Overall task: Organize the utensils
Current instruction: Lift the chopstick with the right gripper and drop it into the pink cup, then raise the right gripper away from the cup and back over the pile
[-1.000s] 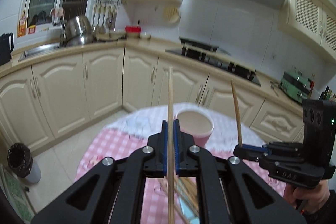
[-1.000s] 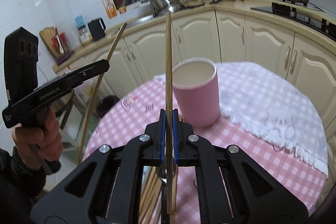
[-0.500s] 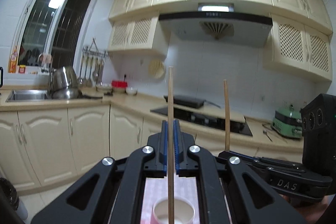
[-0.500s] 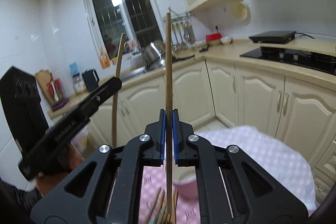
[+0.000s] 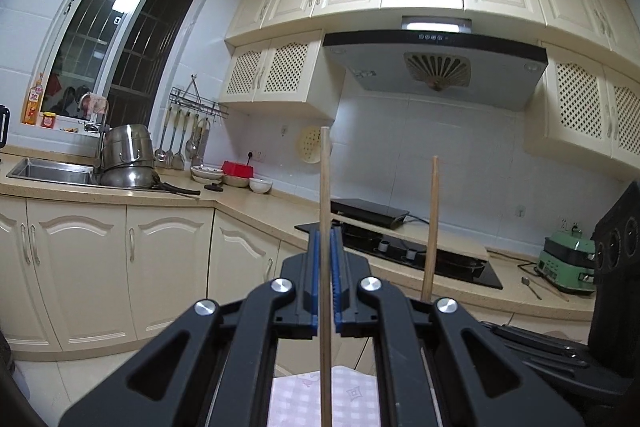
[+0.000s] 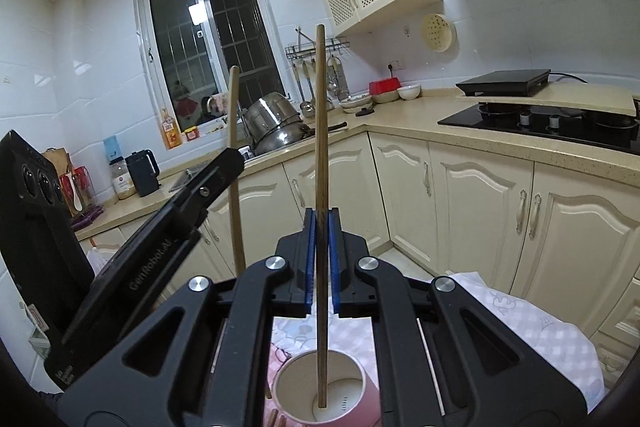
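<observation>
My left gripper (image 5: pixel 326 247) is shut on a pale wooden chopstick (image 5: pixel 325 183) that stands upright between its blue pads. My right gripper (image 6: pixel 321 227) is shut on a darker chopstick (image 6: pixel 321 123), also upright. That chopstick's lower end shows against the opening of a pink cup (image 6: pixel 372 403) on the checked tablecloth (image 6: pixel 520 319); I cannot tell whether it is inside. Each view shows the other gripper close beside: the right one's chopstick (image 5: pixel 431 227) in the left wrist view, the left gripper (image 6: pixel 216 175) with its chopstick (image 6: pixel 233 163) in the right wrist view.
More wooden sticks (image 6: pixel 274 417) lie left of the cup at the frame's bottom. Beyond the table runs a kitchen counter (image 6: pixel 400 123) with a hob (image 5: pixel 400 251), a sink (image 5: pixel 52 171) with stacked pots, and cream cabinets below.
Both grippers have risen and tilted upward, still shut on their chopsticks. The table and cup slid down in both views; the cup has left the left wrist view.
</observation>
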Motion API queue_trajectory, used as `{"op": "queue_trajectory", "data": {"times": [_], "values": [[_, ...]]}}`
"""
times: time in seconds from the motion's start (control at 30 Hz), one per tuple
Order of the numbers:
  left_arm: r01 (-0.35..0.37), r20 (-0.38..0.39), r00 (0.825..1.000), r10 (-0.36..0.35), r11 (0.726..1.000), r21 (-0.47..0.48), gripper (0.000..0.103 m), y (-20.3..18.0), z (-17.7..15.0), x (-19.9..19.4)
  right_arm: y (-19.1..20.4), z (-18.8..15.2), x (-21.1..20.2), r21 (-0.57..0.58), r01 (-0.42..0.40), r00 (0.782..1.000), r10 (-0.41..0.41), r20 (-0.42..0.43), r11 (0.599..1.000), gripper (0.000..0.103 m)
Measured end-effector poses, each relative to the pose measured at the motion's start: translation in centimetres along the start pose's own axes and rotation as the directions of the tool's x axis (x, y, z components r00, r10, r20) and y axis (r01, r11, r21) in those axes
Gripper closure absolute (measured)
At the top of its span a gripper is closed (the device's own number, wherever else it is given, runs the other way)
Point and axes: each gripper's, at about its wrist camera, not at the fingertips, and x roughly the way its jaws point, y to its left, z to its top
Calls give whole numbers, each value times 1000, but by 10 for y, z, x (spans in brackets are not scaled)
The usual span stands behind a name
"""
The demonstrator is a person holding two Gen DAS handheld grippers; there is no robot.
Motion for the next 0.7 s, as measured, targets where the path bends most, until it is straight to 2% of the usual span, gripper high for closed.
{"op": "queue_trajectory", "data": {"times": [0.37, 0.4, 0.43, 0.47, 0.5, 0.53, 0.57, 0.6, 0.63, 0.7], "values": [[-22, -88, 996, 22, 1000, 5, 97, 18, -33, 12, -10, -29, 18, 20, 25, 995, -23, -94, 999, 96], [-22, -92, 996, 23, 1000, 10, 93, 19, -32, 10, -10, -30, 17, 22, 28, 994, -26, -104, 999, 96], [-23, -96, 995, 25, 1000, 16, 76, 20, -32, 7, -10, -31, 16, 23, 32, 994, -29, -110, 999, 96], [-26, -95, 995, 28, 1000, 17, 65, 22, -31, 3, -11, -32, 15, 23, 39, 993, -36, -116, 999, 94], [-28, -92, 995, 29, 1000, 13, 46, 24, -29, -1, -11, -32, 14, 25, 46, 991, -42, -124, 999, 91], [-31, -89, 996, 31, 999, 12, 37, 25, -28, -6, -12, -33, 13, 29, 49, 991, -45, -127, 998, 72], [-31, -89, 995, 33, 999, 14, 33, 26, -27, -9, -12, -33, 9, 37, 59, 991, -54, -121, 998, 28], [-20, -87, 996, 20, 1000, 3, 23, 29, -24, -15, -12, -34, 4, 33, 102, 990, -99, -104, 994, 18], [-19, -94, 995, 19, 1000, 2, 15, 31, -21, -20, -13, -34, -1, 39, 95, 992, -92, -86, 995, 9], [-27, -93, 995, 29, 1000, 15, 12, 31, -16, -32, -14, -33, -6, 55, 93, 992, -88, -87, 994, 7]]}}
